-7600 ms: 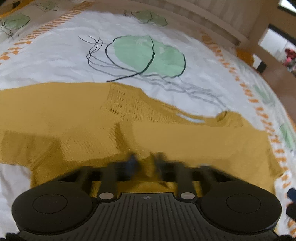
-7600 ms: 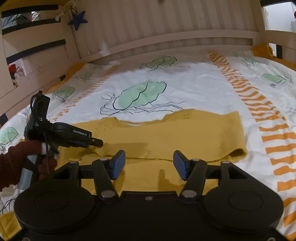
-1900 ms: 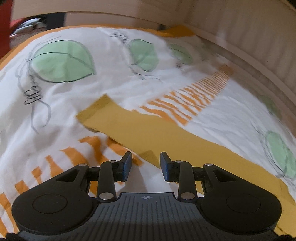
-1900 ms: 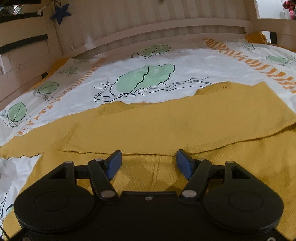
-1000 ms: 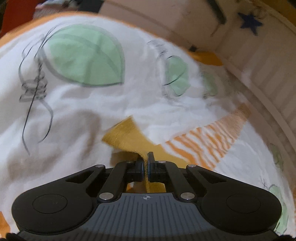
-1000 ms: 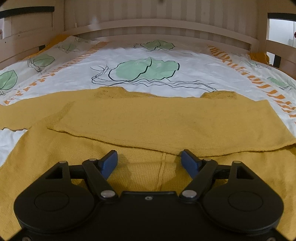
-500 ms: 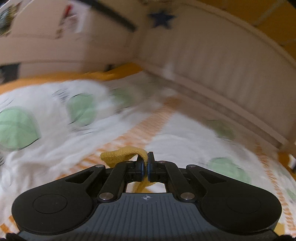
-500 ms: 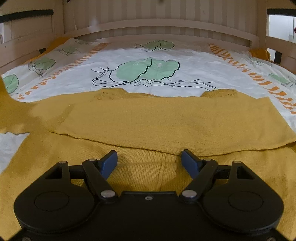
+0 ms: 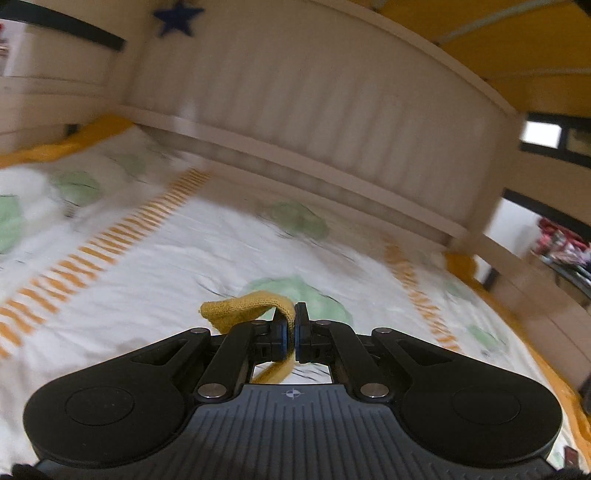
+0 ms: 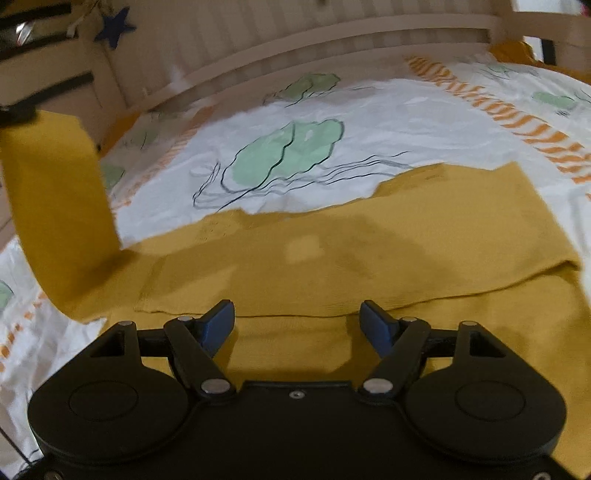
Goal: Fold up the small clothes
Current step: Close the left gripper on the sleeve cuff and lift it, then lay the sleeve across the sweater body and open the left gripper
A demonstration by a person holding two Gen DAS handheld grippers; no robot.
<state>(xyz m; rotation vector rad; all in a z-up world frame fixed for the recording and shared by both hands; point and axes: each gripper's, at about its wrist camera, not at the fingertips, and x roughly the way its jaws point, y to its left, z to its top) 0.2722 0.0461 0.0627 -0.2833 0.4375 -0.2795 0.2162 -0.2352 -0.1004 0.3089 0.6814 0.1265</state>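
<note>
A mustard yellow knit sweater (image 10: pixel 369 251) lies flat on the bed, one sleeve folded across its body. My left gripper (image 9: pixel 291 334) is shut on the cuff of the other sleeve (image 9: pixel 240 308), held up off the bed. In the right wrist view that sleeve (image 10: pixel 59 206) rises as a tall yellow strip at the far left. My right gripper (image 10: pixel 297 325) is open and empty, hovering low over the sweater's lower part.
The bed has a white sheet (image 10: pixel 332 110) with green leaf prints and orange stripes. A slatted wooden headboard (image 9: pixel 314 122) runs along the far side. A blue star (image 9: pixel 173 18) hangs on the wall at the far left.
My left gripper closed on the sleeve cuff, lifted it off the bed and swung it toward the sweater's body. The right gripper stayed open and shifted slightly.
</note>
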